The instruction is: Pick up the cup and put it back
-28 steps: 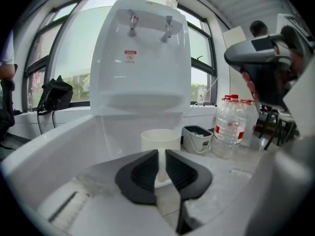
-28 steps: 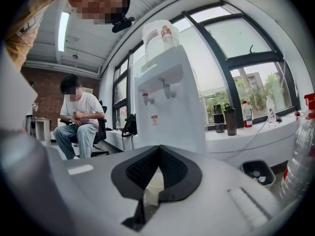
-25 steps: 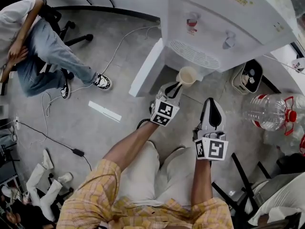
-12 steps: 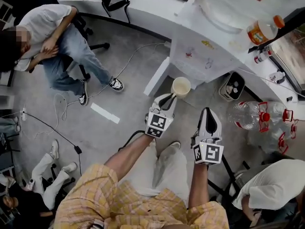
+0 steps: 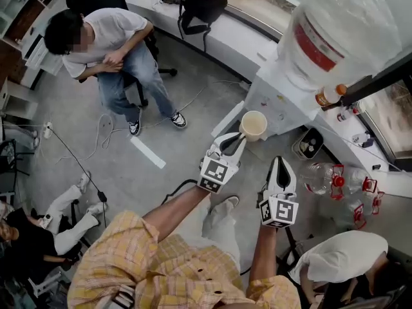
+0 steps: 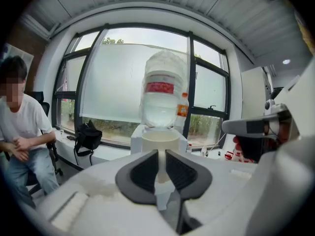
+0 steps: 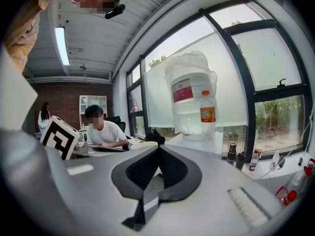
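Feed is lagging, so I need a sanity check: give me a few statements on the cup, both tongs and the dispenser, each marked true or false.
1. The left tongs grip the cup by its wall. True.
2. The right tongs hold a bottle. False: they are shut with nothing between them.
3. The cup stands on the floor. False: it is held up in the air, near the dispenser.
4. A big water jug sits on top of the dispenser. True.
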`<state>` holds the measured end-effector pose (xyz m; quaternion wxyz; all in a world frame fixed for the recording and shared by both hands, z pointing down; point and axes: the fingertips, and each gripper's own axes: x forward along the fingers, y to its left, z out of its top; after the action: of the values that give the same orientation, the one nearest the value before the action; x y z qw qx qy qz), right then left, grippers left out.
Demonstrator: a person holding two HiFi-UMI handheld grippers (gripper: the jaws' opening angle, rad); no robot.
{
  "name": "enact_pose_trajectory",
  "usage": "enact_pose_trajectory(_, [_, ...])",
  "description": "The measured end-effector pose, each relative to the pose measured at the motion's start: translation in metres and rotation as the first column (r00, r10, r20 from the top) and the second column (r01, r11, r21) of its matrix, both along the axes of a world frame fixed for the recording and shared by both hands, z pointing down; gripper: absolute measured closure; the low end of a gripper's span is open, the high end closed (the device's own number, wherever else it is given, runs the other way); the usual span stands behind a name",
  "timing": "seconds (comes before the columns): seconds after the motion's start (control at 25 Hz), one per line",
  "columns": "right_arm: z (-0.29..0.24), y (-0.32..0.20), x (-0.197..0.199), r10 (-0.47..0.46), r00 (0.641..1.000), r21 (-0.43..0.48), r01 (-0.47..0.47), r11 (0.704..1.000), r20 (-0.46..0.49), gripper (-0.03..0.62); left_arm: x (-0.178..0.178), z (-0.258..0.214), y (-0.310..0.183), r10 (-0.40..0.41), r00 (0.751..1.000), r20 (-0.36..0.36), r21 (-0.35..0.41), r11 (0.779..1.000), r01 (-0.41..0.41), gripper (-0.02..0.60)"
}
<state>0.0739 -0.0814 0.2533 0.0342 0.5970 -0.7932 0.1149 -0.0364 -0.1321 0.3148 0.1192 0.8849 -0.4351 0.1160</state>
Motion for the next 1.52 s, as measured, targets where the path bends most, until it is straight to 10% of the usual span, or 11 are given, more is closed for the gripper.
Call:
enact_pose_trajectory(0.72, [-0.146, 0.013, -0.031, -0.103, 0.995, 0.112, 0.101, 0.989, 0.012, 0.603, -0.046, -0.168, 0.042, -0.139, 0.99, -0.026, 0.1, 0.985, 0.141, 0.534])
enact_pose_trajectory(1.52, [-0.198, 0.036, -0.06, -0.154, 0.988, 0.161, 0.149, 0.976, 0.018, 0.605, -0.056, -0.251, 0.076, -0.144, 0.987, -0.076, 0.198, 0.968, 0.156, 0.534])
